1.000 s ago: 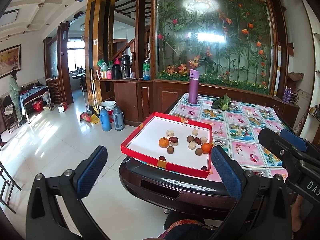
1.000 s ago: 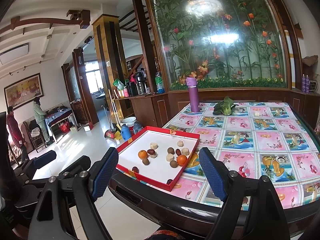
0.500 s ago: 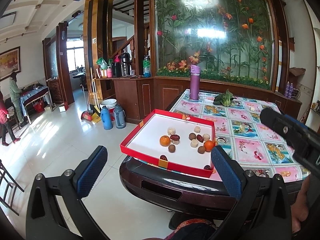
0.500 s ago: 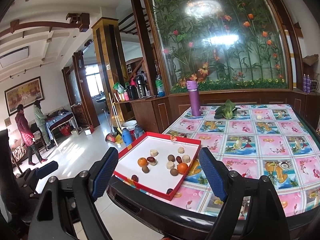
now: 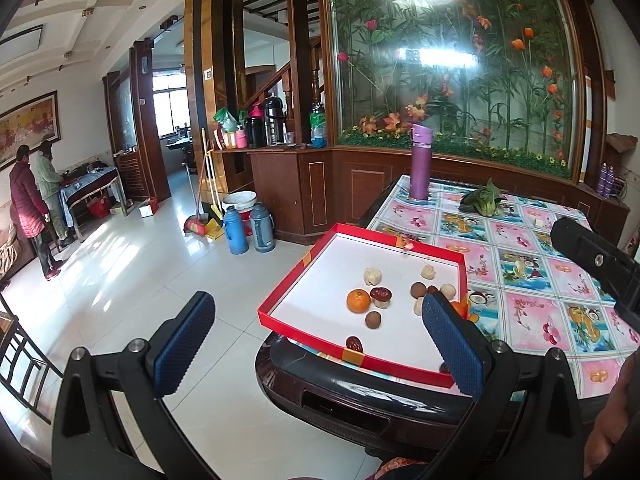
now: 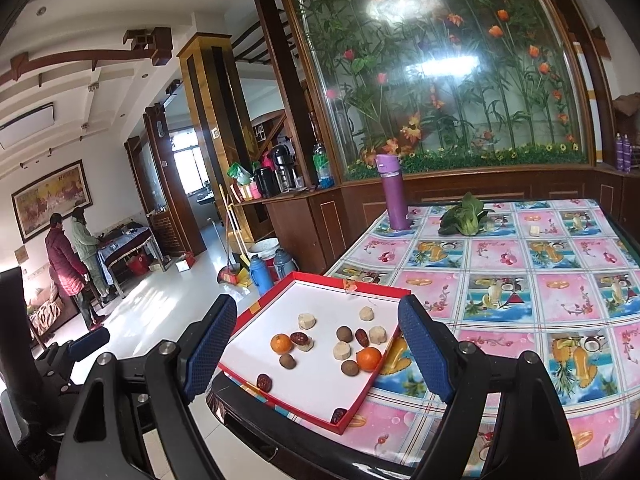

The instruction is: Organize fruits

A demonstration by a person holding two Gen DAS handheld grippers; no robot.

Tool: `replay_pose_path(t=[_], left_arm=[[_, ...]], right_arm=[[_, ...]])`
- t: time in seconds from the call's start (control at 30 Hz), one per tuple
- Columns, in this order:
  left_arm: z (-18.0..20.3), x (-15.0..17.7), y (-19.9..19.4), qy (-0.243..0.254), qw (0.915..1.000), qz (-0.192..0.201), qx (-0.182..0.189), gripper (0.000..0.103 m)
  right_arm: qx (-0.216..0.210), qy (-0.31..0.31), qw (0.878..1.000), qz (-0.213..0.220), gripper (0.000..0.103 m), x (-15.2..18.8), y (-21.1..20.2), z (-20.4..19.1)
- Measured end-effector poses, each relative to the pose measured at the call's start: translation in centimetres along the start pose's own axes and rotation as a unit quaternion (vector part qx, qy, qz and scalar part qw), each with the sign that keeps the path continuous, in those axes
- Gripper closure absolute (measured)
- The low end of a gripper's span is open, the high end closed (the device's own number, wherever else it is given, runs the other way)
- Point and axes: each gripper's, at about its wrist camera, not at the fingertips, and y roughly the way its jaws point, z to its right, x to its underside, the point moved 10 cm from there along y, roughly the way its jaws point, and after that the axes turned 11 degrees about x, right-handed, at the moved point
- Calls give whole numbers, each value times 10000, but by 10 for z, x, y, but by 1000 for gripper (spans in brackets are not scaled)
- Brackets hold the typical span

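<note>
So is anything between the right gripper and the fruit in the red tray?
Nothing visible. The right gripper is open and empty in front of the red tray, with only its low rim before the fruit.

Table (fruit-print cloth) carries red tray, purple flask, greens.

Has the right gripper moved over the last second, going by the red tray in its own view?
Yes. The right gripper has advanced toward the table: the red tray now sits larger and lower between its open fingers, which hold nothing.
</note>
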Motion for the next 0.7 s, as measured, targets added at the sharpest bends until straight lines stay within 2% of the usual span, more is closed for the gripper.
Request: replay_pose_path(t=[0.3,0.57,0.7], left_arm=[[-6,-25,9,-46,9998,43,-194,0],[-4,-50,27,-219,9996,70,-157,0],[3,-60,41,-152,9997,57,-174,0]], right_arm=[[-107,-57,9999,60,20,-14,15,1],[-128,-11,9999,98,20,-28,33,11],[-135,60,9999,22,20,-29,46,19]])
